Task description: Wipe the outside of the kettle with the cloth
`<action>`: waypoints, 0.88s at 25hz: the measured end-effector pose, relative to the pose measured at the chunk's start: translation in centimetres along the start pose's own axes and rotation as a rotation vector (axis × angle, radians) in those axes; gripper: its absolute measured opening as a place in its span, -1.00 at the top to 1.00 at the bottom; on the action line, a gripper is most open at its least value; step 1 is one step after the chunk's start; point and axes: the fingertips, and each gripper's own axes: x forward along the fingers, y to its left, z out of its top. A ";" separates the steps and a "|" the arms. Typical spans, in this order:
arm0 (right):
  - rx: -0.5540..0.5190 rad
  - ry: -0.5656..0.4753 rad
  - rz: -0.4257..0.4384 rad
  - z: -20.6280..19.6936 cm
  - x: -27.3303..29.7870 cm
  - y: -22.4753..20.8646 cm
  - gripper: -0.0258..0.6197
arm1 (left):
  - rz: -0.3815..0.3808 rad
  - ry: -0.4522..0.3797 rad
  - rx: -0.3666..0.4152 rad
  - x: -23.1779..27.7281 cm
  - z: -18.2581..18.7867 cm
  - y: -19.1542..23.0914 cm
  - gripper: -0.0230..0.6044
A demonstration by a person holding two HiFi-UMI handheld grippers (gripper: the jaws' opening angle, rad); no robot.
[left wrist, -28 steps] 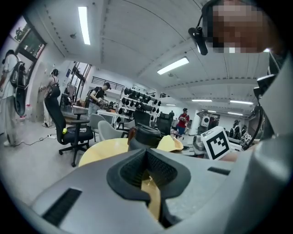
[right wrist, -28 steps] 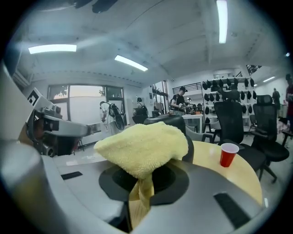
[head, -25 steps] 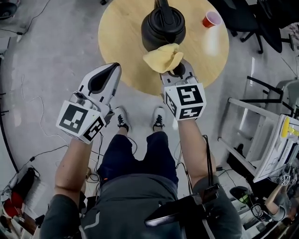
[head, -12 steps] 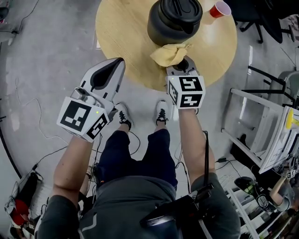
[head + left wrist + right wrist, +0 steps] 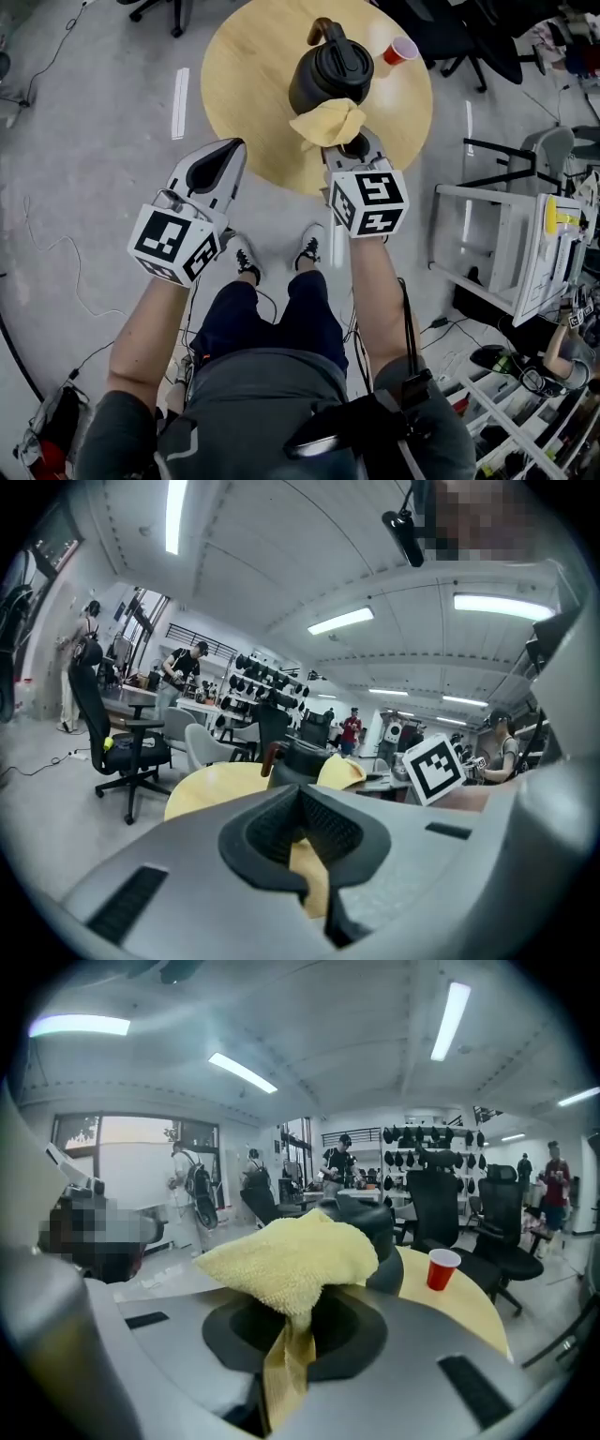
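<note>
Clamping the yellow cloth between its jaws, the right gripper hovers over the near edge of the round wooden surface. The cloth's pinched tail runs down between the jaws, and its bunched bulk stands out in front of them. In the head view that bulk meets the near side of the black kettle. The kettle stands upright near the middle of the surface, its handle arching over the lid. A red cup stands by the far right edge, apart from the kettle. The left gripper is clenched with nothing between its jaws. It is held just off the near left edge, above the floor.
</note>
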 end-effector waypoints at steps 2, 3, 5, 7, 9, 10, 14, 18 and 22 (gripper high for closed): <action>-0.002 -0.013 -0.020 1.4 0.3 -0.3 0.72 | -0.030 -0.007 0.022 0.2 0.9 -0.4 0.90; 0.002 -0.014 -0.029 1.8 0.6 -0.4 0.72 | -0.041 -0.007 0.036 0.3 1.2 -0.5 0.90; 0.006 -0.012 -0.044 1.8 1.1 -0.3 0.72 | -0.051 0.000 0.064 0.1 1.4 -0.2 0.90; -0.008 -0.017 -0.044 1.4 1.3 0.2 0.72 | -0.046 0.003 0.087 0.2 1.5 0.6 0.90; -0.024 -0.022 -0.031 0.8 1.5 0.5 0.72 | -0.038 -0.009 0.125 1.3 2.0 1.8 0.90; -0.022 -0.018 -0.027 0.2 1.6 0.6 0.72 | -0.037 -0.014 0.153 2.2 2.3 2.4 0.90; 0.045 0.016 -0.022 -3.5 2.2 0.4 0.72 | -0.060 0.004 0.287 7.0 3.2 4.8 0.90; 0.048 0.038 0.001 -6.0 3.3 -0.5 0.72 | -0.119 0.016 0.384 13.2 4.0 6.7 0.89; 0.052 0.075 0.021 -7.9 4.5 -0.3 0.72 | -0.201 0.069 0.454 18.3 4.4 7.3 0.48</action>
